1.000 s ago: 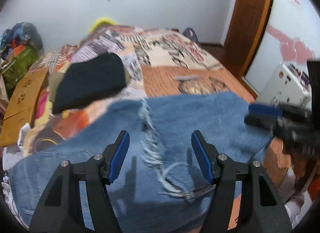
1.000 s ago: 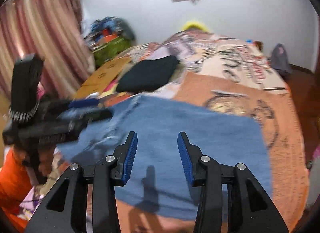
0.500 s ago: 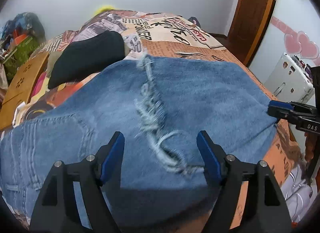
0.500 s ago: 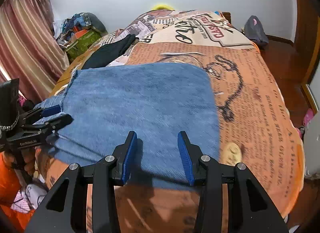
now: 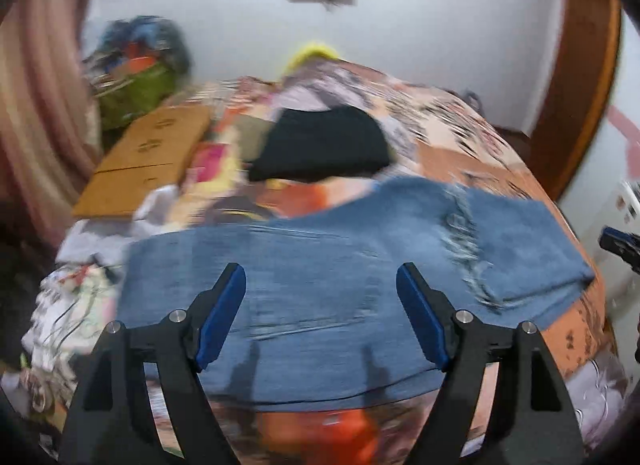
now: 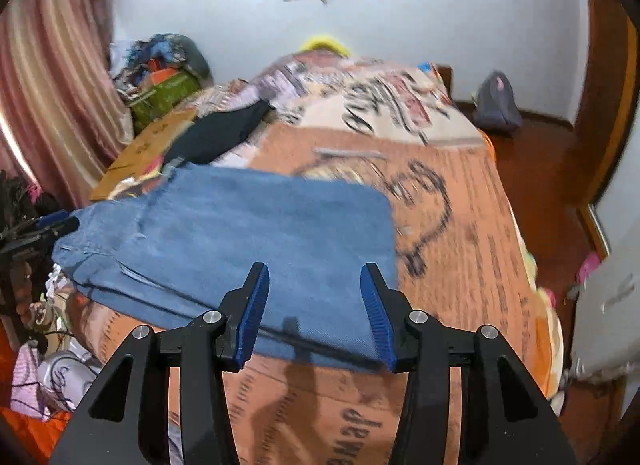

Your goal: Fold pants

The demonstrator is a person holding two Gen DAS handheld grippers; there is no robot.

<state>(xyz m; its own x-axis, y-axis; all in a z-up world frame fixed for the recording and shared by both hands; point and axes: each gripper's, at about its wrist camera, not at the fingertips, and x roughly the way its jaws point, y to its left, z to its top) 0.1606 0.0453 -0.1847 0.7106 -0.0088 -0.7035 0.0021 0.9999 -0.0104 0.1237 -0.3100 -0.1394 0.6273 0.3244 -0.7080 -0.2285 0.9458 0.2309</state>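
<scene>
The bed [image 6: 472, 233] carries the pants [image 5: 320, 289], folded over and lying crosswise, long axis left to right. Over the pants' near edge, my left gripper [image 5: 320, 317] gapes wide and empty; my right gripper [image 6: 314, 313], also open and empty, hovers above their folded end.

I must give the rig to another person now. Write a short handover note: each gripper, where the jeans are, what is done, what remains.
Left gripper: open, holding nothing, above the jeans.
Right gripper: open, empty, over the near edge of the jeans.
Jeans: lying on the bed, doubled over, with the frayed hems on top.
Done: one fold, it seems.
Left: probably another fold, then smooth it.
</scene>
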